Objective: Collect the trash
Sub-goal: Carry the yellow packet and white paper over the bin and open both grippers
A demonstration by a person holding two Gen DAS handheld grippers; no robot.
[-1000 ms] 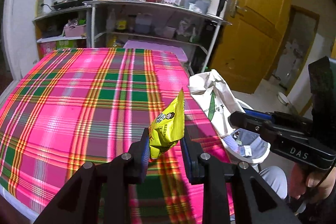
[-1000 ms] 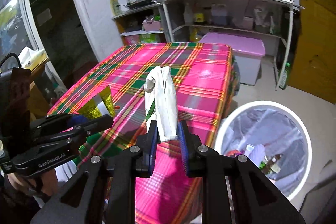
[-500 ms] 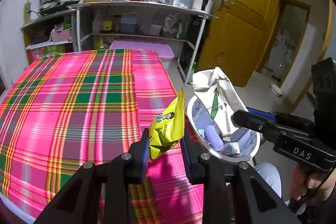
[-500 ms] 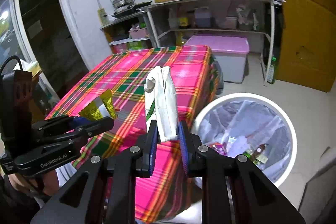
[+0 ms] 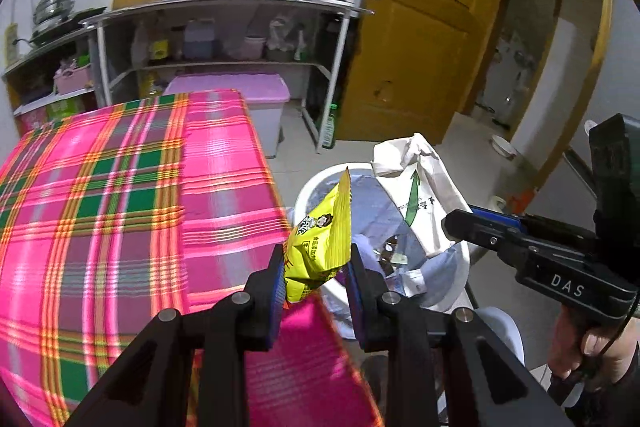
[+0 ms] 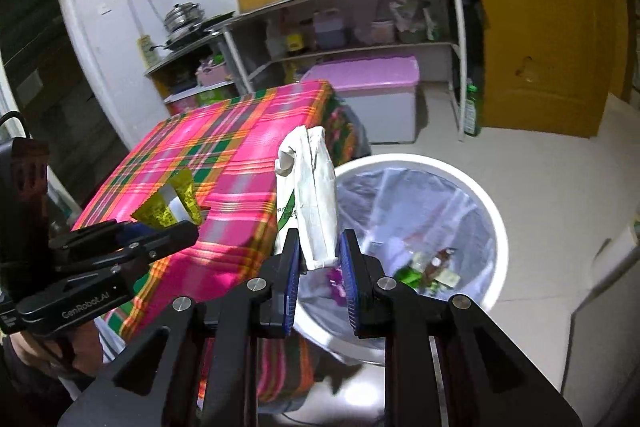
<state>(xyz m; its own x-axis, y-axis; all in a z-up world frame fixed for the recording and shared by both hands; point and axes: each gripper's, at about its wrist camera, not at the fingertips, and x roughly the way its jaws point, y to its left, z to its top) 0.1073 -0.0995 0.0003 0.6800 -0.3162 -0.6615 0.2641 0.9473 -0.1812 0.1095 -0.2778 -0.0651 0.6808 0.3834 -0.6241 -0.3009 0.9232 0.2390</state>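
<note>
"DAS" on right gripper (image 5: pixel 472 227); "GenRobot.AI" on left gripper (image 6: pixel 176 231)

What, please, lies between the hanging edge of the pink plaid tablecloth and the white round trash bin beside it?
Nothing lies there: in the right wrist view the pink plaid tablecloth hangs right beside the white round trash bin, with no object between them.

Snack packet (image 5: pixel 320 247): you hold glossy yellow foil, creased.
Paper bag (image 6: pixel 316 199): you hold matt white paper, crumpled.
Tablecloth (image 5: pixel 120 207): woven plaid cloth.
Bin (image 6: pixel 492 227): smooth white plastic, translucent film liner.
Door (image 5: pixel 424 7): painted wood, semi-gloss.
</note>
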